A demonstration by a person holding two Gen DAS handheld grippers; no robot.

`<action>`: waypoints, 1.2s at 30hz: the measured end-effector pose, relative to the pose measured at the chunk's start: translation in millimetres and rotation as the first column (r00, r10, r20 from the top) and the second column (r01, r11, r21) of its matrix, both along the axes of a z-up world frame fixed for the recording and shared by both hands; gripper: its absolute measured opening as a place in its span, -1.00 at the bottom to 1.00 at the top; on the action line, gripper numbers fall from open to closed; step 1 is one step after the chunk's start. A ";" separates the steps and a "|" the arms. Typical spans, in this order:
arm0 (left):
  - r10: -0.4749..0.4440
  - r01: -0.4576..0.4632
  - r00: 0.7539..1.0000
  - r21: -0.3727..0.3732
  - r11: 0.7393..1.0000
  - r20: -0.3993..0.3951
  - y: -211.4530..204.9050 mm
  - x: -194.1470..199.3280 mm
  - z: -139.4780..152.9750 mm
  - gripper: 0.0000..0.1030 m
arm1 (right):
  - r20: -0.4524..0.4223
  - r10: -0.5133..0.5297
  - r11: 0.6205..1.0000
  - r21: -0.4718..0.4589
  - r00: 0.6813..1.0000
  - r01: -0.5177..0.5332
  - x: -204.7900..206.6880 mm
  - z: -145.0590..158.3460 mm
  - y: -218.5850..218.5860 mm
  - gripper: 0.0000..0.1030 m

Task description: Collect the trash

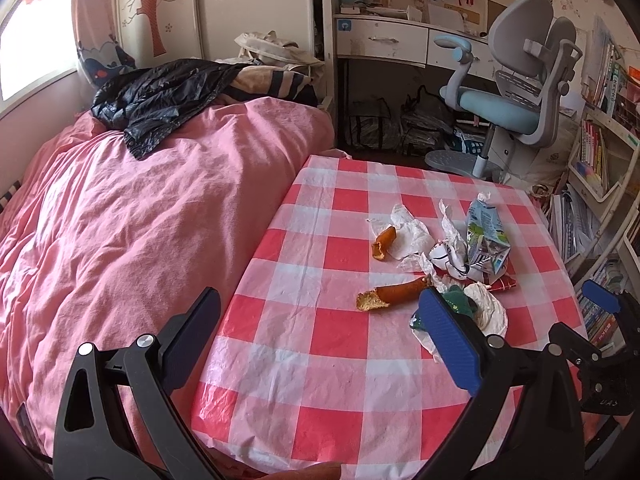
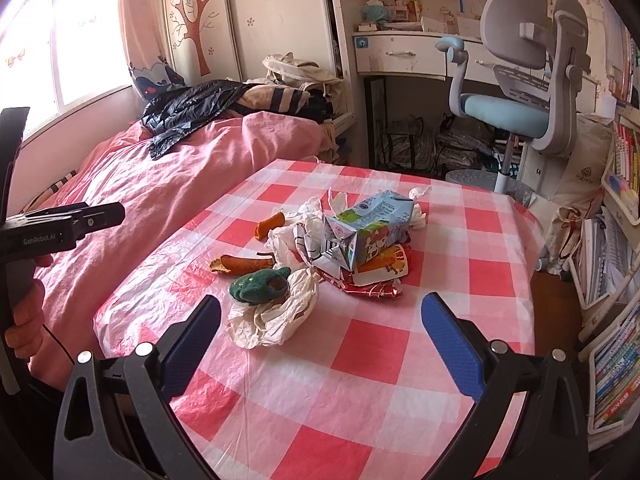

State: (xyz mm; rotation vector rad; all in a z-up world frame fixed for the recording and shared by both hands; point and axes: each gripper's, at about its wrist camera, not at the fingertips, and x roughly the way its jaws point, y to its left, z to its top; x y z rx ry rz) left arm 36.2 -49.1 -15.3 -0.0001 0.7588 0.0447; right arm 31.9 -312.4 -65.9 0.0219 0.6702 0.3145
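Trash sits piled mid-table on the checked cloth: milk carton (image 2: 370, 226), crumpled white wrapper (image 2: 276, 316) under a green scrubber (image 2: 260, 285), orange peel (image 2: 244, 264) lying crosswise. Right gripper (image 2: 320, 344) is released, jaws gaping, wrapper just ahead and left of center, so it's nearer. Left gripper (image 1: 320, 344) also gapes, off by the bed (image 1: 120, 208) side. Right view shows the red foil packet (image 2: 376, 286) clearly; left view barely does.

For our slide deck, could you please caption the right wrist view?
Open right gripper faces trash on a checked table: milk carton, crumpled paper, peels.
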 end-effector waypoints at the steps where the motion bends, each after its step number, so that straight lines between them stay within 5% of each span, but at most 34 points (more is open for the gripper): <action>1: -0.008 0.008 1.000 0.003 1.000 -0.007 -1.8 3.0 -1.2 0.86 | -0.011 0.004 1.000 0.010 1.000 -0.004 3.7 -1.5 0.1 0.88; 20: 0.007 -0.010 0.996 -0.038 0.999 -0.087 13.4 36.2 -14.8 0.86 | -0.177 0.099 0.995 -0.001 0.979 -0.101 37.7 -35.9 27.9 0.82; 25: 0.007 -0.016 0.992 -0.069 0.997 -0.124 22.8 46.5 -21.2 0.86 | -0.248 0.105 0.994 0.021 0.963 -0.103 52.1 -49.6 27.3 0.35; 27: -0.018 0.007 0.991 -0.081 0.997 -0.136 21.2 48.9 -24.0 0.83 | -0.269 0.118 0.993 0.041 0.956 -0.111 55.8 -53.1 27.9 -0.13; 31: -0.045 0.039 0.986 -0.038 0.998 -0.159 11.9 53.2 -31.5 0.82 | -0.253 0.187 0.981 0.095 0.949 -0.168 53.0 -46.0 33.4 -0.68; 36: -0.075 0.070 0.980 -0.033 0.997 -0.187 5.9 56.2 -40.3 0.82 | -0.183 0.249 0.968 0.088 0.951 -0.237 39.7 -28.5 37.8 -0.78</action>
